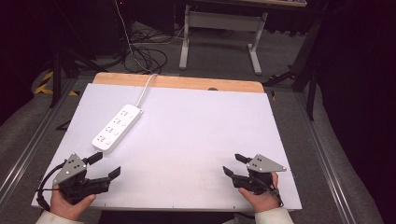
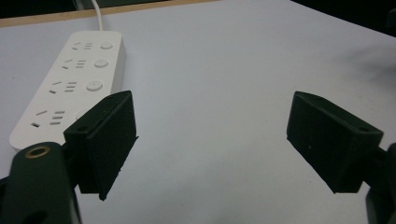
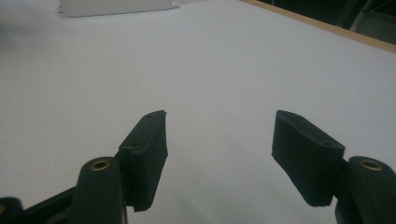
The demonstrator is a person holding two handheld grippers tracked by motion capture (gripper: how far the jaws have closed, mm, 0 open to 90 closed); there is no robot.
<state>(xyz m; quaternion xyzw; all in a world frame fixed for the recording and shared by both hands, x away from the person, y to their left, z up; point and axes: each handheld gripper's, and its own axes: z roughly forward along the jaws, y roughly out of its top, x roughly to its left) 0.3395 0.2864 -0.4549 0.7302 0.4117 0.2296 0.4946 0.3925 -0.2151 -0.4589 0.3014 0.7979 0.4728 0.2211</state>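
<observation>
White tabletop [image 1: 196,135] spread wide, and a white power strip [image 1: 116,128] lies angled toward its far left corner, cord [image 1: 145,86] running off the far edge. Left gripper [image 1: 105,165] sits at the near left corner, fingers [image 2: 109,140] wide apart and empty, just short of the strip. Right gripper [image 1: 236,164] waits near the near right corner, fingers [image 3: 147,149] likewise spread, holding nothing.

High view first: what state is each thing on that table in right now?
White plastic power strip: lying flat, sockets up, nothing plugged in, white cord running off the far edge.
Left black hand-held gripper: open, holding nothing, beside the strip.
Right black hand-held gripper: open, holding nothing.
</observation>
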